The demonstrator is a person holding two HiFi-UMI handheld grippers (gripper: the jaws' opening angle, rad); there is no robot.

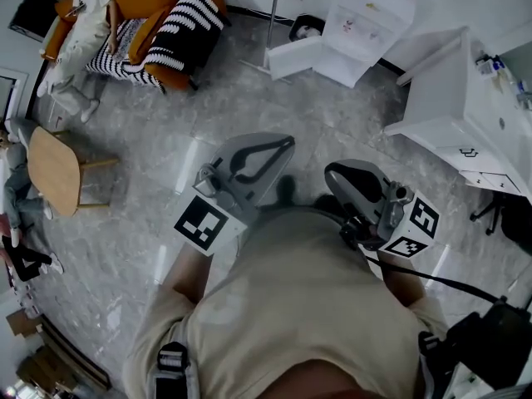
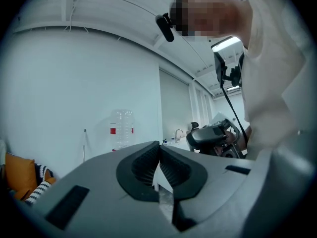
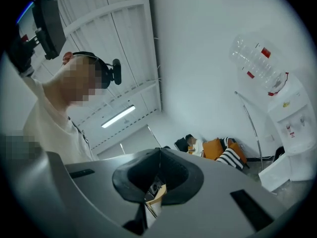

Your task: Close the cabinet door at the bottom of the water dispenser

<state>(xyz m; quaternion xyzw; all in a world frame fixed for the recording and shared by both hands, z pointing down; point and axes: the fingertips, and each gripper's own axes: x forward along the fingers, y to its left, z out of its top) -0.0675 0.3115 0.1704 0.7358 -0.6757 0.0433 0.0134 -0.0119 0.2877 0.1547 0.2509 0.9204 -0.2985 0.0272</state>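
1. Both sets of jaws are clenched and empty. The left gripper (image 2: 159,147) has its ribbed black pads tip to tip with nothing between them; same for the right gripper (image 3: 159,151).
2. The target is the water dispenser (image 1: 370,15), a white boxy plastic body standing on the floor at its far edge, against the wall. A clear bottle (image 3: 257,63) sits upended on top.
3. The cabinet door (image 1: 293,58) is a flat white panel at the dispenser's base. It hangs open, swung out over the grey marbled floor (image 1: 332,115), with its free edge on the left in the head view.
4. Key relation: the door lies straight ahead of me, well apart from both grippers, with open floor between. Its long axis runs left-right across my line of approach.
5. In the head view the left gripper (image 1: 287,144) lines up almost directly below the panel, while the right gripper (image 1: 332,174) sits closer to the hinge side. My call is that the left is better placed to push the free edge.
6. The panel looks smooth, rigid and light, so a closed-jaw nudge should swing it shut. I see no need for a grip.
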